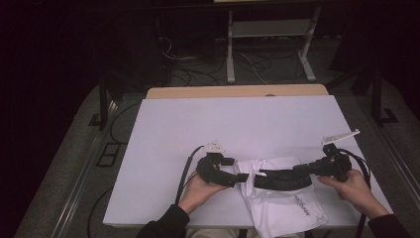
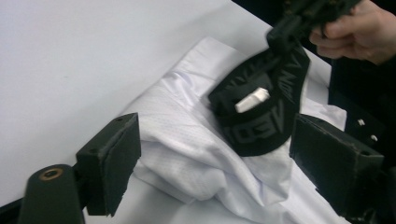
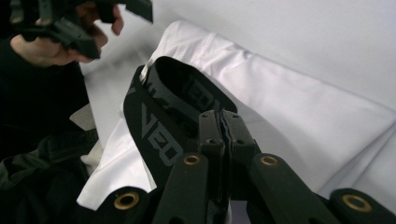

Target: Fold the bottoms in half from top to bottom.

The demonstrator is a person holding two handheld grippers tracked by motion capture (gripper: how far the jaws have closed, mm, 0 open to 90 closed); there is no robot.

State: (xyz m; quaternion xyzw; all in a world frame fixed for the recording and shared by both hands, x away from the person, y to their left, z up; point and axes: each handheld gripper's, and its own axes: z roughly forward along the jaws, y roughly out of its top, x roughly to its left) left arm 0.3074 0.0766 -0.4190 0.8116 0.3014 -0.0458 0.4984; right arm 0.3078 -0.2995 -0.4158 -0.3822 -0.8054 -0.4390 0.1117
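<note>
A white garment (image 1: pixel 285 206) with a black lettered waistband (image 1: pixel 282 181) lies crumpled at the table's front edge. My right gripper (image 1: pixel 303 169) is shut on the waistband's right end, and its jaws (image 3: pixel 223 125) pinch the band (image 3: pixel 159 133) above the white cloth (image 3: pixel 289 93). My left gripper (image 1: pixel 242 177) stands open at the garment's left side. Its jaws (image 2: pixel 217 149) are spread wide on either side of the white fabric (image 2: pixel 187 154) without pressing it. A small white tag (image 2: pixel 252 100) sits inside the band (image 2: pixel 268 128). The right gripper (image 2: pixel 286 33) pulls the band's far end.
A white board (image 1: pixel 223 119) covers the table, with a strip of wood (image 1: pixel 237 91) showing along its back edge. Cables and a metal stand (image 1: pixel 270 34) are on the dark floor beyond. Both hands rest near the front edge.
</note>
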